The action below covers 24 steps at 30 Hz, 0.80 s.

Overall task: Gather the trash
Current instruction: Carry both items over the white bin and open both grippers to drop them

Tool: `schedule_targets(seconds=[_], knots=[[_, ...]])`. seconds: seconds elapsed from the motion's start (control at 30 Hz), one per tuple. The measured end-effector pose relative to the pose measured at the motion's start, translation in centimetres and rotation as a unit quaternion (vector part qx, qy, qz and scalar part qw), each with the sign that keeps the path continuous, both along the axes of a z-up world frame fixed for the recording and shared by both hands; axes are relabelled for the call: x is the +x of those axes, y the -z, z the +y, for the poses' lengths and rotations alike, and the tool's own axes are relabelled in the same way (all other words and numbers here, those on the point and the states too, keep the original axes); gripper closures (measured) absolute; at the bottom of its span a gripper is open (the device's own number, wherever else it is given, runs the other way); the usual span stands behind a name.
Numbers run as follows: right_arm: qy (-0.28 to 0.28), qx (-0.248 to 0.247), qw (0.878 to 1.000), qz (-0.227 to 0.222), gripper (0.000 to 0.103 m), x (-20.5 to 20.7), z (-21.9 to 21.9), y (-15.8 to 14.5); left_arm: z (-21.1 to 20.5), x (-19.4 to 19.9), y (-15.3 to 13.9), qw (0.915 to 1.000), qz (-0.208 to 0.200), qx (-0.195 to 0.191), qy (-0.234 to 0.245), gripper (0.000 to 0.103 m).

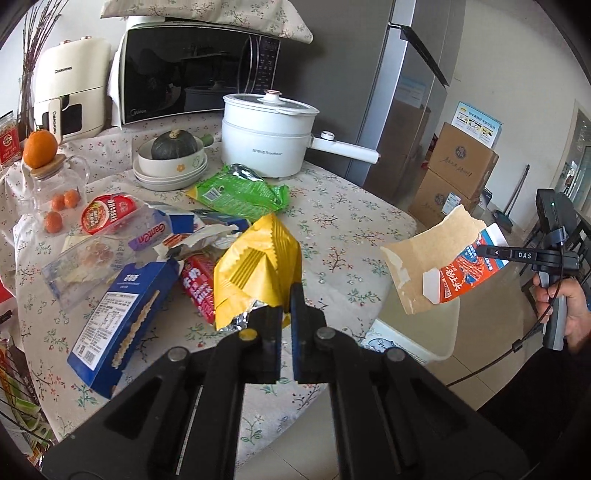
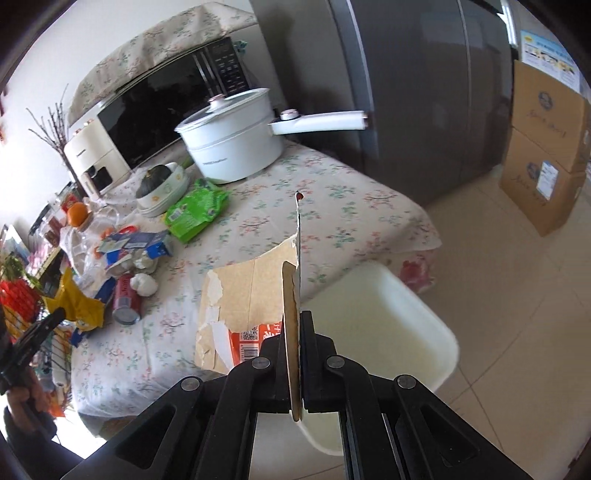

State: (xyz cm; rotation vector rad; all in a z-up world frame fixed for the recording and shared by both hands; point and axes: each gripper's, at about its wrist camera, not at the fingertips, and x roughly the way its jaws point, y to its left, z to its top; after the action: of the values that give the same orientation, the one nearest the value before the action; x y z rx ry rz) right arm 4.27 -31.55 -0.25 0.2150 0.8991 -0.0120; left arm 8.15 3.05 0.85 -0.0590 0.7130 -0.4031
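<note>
With my right gripper [image 2: 298, 314] jaws clamping the torn brown-and-orange cardboard carton [image 1: 436, 258] above the white plastic bin [image 2: 380, 321] and my left gripper [image 1: 284, 306] jaws pinching the crumpled yellow foil bag [image 1: 255, 273], I judge most wrappers remain on the surface [image 1: 340, 229].

At the far side of your table [image 1: 351, 214] stand a microwave [image 1: 195, 70] under a floral cloth [image 1: 207, 14], a cream appliance [image 1: 70, 85] to its left, and a white electric pot [image 1: 269, 133]. Near it, a dark squash [image 1: 173, 146] sits in a bowl [image 1: 162, 166]. Right of the table you have a grey fridge [image 2: 424, 92] and stacked cardboard boxes [image 2: 546, 147].
</note>
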Motion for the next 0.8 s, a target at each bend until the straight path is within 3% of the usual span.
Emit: schedule_targets(seconds=[0.2,0.37,0.6,0.8], knots=[[0.042,-0.007,0.996,0.075,0.1,-0.3,-4.4,5.2,-5.3,0.4,0.7,0.9983,0.012,0.003,0.056,0.099],[0.04,0.001,0.992,0.119,0.1,1.3,-4.3,9.0,-9.2,0.6,1.2,0.9953,0.021,0.015,0.093,0.098],[0.046,-0.008,0.989,0.143,0.1,2.7,-4.1,11.2,-12.6,0.7,2.1,0.9913,0.039,0.017,0.125,0.098],[0.058,-0.053,0.984,0.158,0.1,2.5,-4.6,11.6,-15.1,0.5,2.8,0.988,0.049,0.021,0.145,0.098]])
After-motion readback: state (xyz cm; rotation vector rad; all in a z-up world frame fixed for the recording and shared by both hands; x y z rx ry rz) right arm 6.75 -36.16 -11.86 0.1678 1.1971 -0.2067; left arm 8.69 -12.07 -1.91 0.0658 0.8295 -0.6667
